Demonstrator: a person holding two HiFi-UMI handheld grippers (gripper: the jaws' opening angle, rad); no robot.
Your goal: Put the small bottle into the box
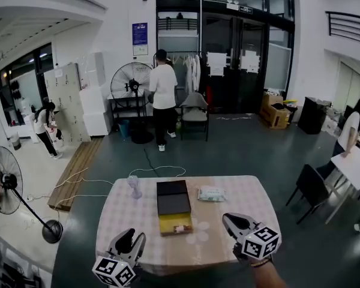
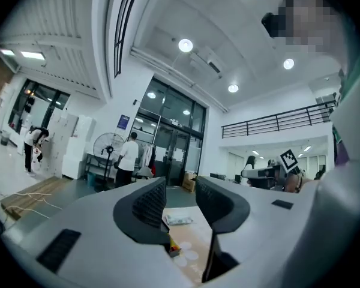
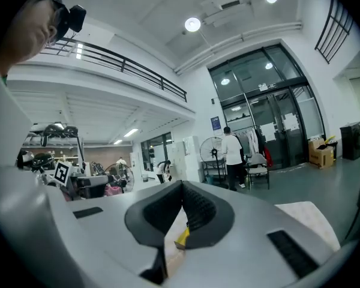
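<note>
On the checkered table [image 1: 252, 203] lies an open box [image 1: 175, 222] with a yellow inside and its black lid [image 1: 173, 197] folded back. A small pale object [image 1: 180, 228] lies inside the yellow part. A small clear bottle-like thing [image 1: 134, 186] stands upright left of the lid. My left gripper [image 1: 133, 236] [image 2: 180, 185] hovers over the near left edge, open, with nothing between its jaws. My right gripper [image 1: 228, 218] [image 3: 182, 191] hangs over the near right of the table, its jaws shut on nothing. A yellow corner of the box [image 3: 183, 237] shows below them.
A white tissue pack [image 1: 211, 193] [image 2: 180, 219] lies right of the lid. A dark chair [image 1: 312, 186] stands right of the table, a floor fan [image 1: 6, 188] at the left. White cables [image 1: 156, 171] trail on the floor behind. People stand further back.
</note>
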